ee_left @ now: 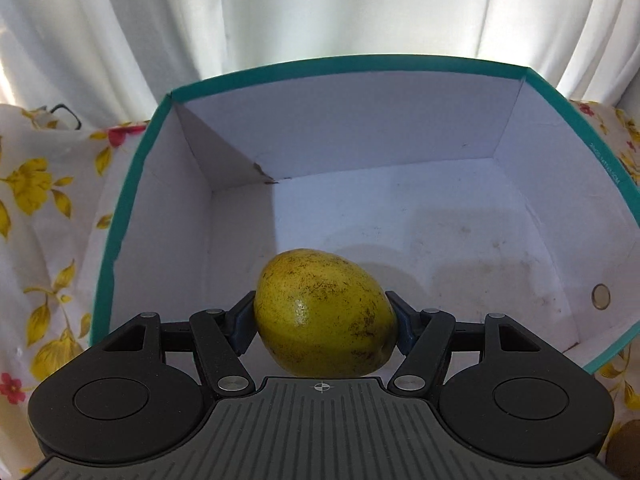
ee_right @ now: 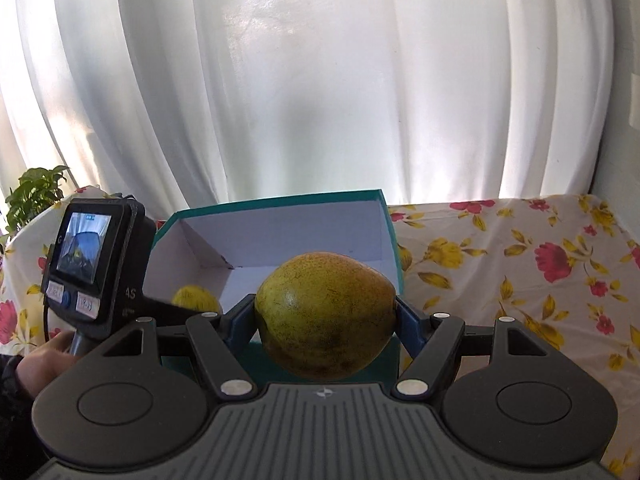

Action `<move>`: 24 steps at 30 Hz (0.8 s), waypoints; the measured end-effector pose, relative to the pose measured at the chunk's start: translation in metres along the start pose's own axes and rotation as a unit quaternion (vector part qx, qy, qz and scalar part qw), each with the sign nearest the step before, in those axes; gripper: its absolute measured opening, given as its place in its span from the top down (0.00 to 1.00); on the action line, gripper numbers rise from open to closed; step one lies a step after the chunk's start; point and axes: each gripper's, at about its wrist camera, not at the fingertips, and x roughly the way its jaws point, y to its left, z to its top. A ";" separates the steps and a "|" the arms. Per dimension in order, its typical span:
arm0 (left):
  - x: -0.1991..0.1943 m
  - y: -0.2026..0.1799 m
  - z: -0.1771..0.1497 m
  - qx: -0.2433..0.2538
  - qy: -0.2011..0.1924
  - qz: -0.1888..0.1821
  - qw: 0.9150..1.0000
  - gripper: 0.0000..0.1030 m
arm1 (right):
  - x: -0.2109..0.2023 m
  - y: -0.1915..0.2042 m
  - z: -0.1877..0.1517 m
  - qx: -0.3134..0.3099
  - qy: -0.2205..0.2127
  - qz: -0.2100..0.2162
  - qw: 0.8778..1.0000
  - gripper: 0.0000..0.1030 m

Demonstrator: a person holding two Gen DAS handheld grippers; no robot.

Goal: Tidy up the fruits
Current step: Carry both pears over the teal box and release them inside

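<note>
My left gripper (ee_left: 325,314) is shut on a yellow-green speckled pear (ee_left: 324,312) and holds it over the near part of a teal box (ee_left: 132,184) with a white inside. My right gripper (ee_right: 326,316) is shut on a second yellow-green pear (ee_right: 326,314), in front of and above the same teal box (ee_right: 394,248). In the right wrist view the left gripper's body with its small screen (ee_right: 90,268) reaches into the box from the left, a hand (ee_right: 44,356) on its handle, and its pear (ee_right: 196,300) shows just past it.
A floral tablecloth (ee_right: 520,280) covers the table around the box. White curtains (ee_right: 320,100) hang behind. A green plant (ee_right: 34,196) stands at the far left. A brown round fruit (ee_left: 626,450) lies at the lower right of the left wrist view.
</note>
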 end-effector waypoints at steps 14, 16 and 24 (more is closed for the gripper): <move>-0.068 0.021 -0.017 -0.010 -0.055 -0.001 0.998 0.14 | 0.063 0.000 0.006 -0.011 0.046 -0.016 0.999 0.31; -0.084 0.030 -0.020 -0.021 -0.073 -0.004 0.997 0.10 | 0.070 -0.001 0.005 -0.010 0.052 -0.020 0.998 0.31; -0.099 0.058 -0.040 -0.049 -0.084 0.033 0.995 0.10 | 0.087 0.008 0.004 -0.044 0.076 -0.033 0.996 0.31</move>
